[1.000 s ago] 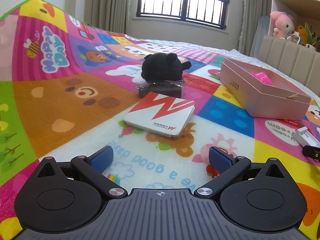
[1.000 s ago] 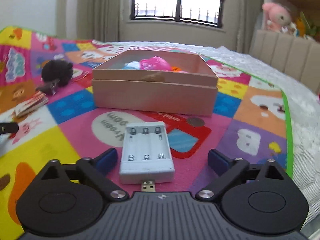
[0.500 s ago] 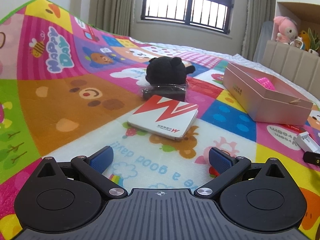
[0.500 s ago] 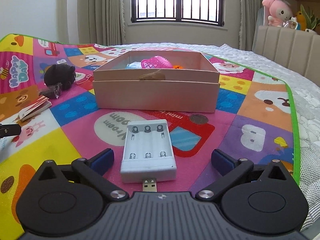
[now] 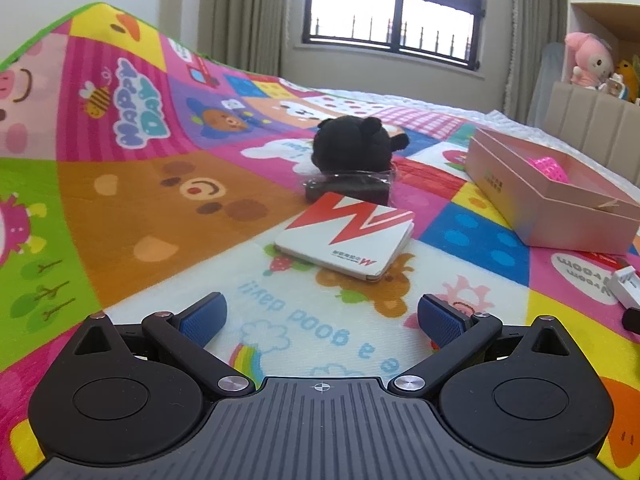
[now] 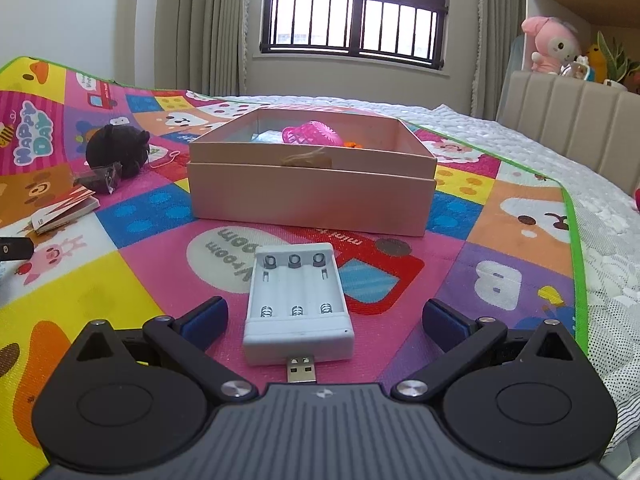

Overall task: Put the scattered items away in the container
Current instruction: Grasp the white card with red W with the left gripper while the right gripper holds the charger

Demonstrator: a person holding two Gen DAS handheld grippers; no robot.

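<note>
My right gripper (image 6: 324, 316) stands open, low over the play mat, and a white USB battery charger (image 6: 298, 312) lies flat between its blue pads (image 6: 206, 316) without touching them. Behind the charger is the pink cardboard box (image 6: 312, 196), holding a pink mesh ball (image 6: 312, 134). My left gripper (image 5: 322, 316) is open and empty over the mat. Ahead of it lie a white booklet with a red zigzag (image 5: 348, 236), a dark item in clear wrap (image 5: 352, 186) and a black plush toy (image 5: 352, 146). The same box (image 5: 548, 196) sits to its right.
The colourful play mat (image 6: 120, 272) covers a bed; its green edge and a white quilt (image 6: 600, 216) lie to the right. A small black object (image 6: 14, 246) sits at the left edge of the right wrist view. A padded headboard and plush toys stand at the far right.
The right gripper's jaws widened slightly around the charger and its view tipped a little. The left view tilted up slightly; the booklet and plush sit lower in frame.
</note>
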